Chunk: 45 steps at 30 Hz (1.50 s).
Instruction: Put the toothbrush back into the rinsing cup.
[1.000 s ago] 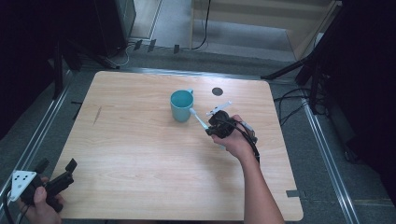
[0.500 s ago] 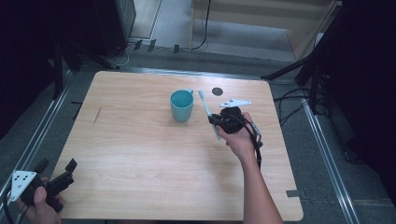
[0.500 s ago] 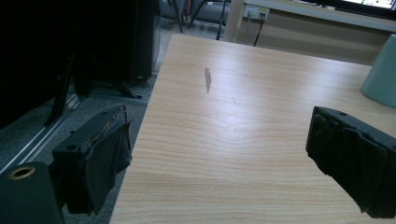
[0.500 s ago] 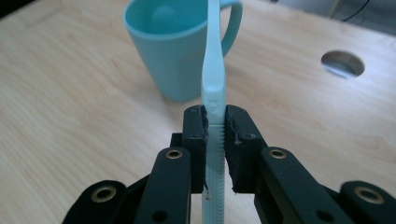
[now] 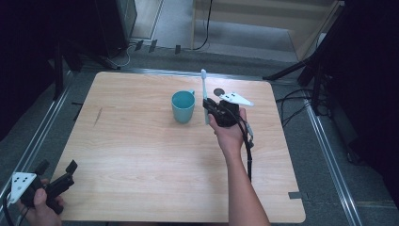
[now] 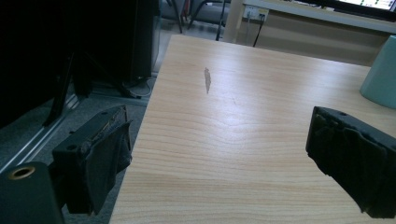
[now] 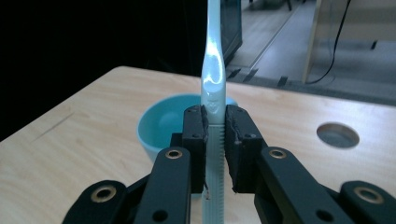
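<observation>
Right hand-held gripper [image 5: 206, 104] clamped on a pale translucent plastic toothbrush [image 5: 204, 89]; jaws pinch the handle partway up, brush standing near upright with its bristle end at the top, toward the far edge of the counter [image 5: 141, 155]; in the right gripper view the toothbrush [image 7: 214, 70] runs straight up between the two black jaws, ribbed lower handle below the pinch point, smooth part above.

Teal plastic cup with a small side handle [image 5: 182, 106] sits upright on the light wood counter, in the far half, roughly mid-width; just beside the right hand-held gripper on its left, not touching as far as I can tell; in the right gripper view the cup [image 7: 161, 123] is directly behind the jaws, open mouth visible.

Round dark hole [image 5: 218, 92] in the counter near the far edge, just behind the right hand-held gripper.

Left hand-held gripper [image 5: 56, 175] held at the near left corner of the counter, well apart from the cup; jaws spread wide, nothing between them; the left gripper view shows bare wood and a dark scuff mark [image 6: 207, 79] between the jaws, cup edge [image 6: 380, 70] at far right.
</observation>
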Tool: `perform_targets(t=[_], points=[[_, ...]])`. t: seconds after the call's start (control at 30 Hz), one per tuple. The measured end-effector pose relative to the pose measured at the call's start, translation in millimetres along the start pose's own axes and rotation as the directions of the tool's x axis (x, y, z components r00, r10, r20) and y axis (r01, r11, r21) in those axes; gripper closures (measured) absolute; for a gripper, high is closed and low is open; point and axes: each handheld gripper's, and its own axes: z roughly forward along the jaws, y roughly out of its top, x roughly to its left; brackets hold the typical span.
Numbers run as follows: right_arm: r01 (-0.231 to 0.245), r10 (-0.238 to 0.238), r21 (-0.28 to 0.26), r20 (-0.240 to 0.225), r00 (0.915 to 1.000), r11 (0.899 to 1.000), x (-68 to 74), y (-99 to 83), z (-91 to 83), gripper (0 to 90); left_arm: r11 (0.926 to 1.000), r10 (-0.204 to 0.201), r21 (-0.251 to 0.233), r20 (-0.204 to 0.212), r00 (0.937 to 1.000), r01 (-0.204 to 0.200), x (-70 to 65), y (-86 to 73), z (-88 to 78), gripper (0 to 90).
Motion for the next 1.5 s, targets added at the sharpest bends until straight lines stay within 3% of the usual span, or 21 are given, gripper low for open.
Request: perform_targets(t=[0.17,0.27,0.47,0.77,0.93,1.23,1.5], points=[[0.016,-0.014,-0.077,0.016,0.9998,0.997,11.3,9.4,10.8,79.3,1.0,-0.004,-0.001,0.002,1.0,0.004,0.2,0.0,-0.2,6.8],[0.014,-0.012,-0.13,0.015,0.9998,0.991,17.0,14.9,16.8,79.2,1.0,-0.006,-0.001,0.002,1.0,0.006,0.0,-0.1,-0.1,6.8],[0.052,-0.051,-0.199,0.008,0.9987,0.979,23.3,19.1,34.0,79.2,1.0,-0.002,-0.001,0.0,1.0,0.002,-0.1,-0.1,0.0,6.8],[0.031,-0.034,-0.213,-0.011,0.9993,0.977,29.6,18.3,56.5,79.2,1.0,-0.006,-0.004,0.002,1.0,0.006,0.3,-0.1,-0.5,6.8],[-0.008,0.001,-0.236,-0.033,0.9995,0.972,30.6,14.6,67.5,79.2,1.0,-0.005,-0.005,0.002,1.0,0.005,0.1,-0.2,-0.5,6.8],[0.029,-0.029,-0.158,0.004,0.9996,0.987,34.1,2.3,81.0,79.2,1.0,-0.007,-0.004,0.003,1.0,0.007,0.4,-0.1,-0.5,6.8],[0.018,-0.017,-0.094,0.015,0.9997,0.995,34.1,-10.1,84.3,79.2,1.0,-0.007,-0.005,0.003,1.0,0.007,0.4,-0.2,-0.5,6.8]])
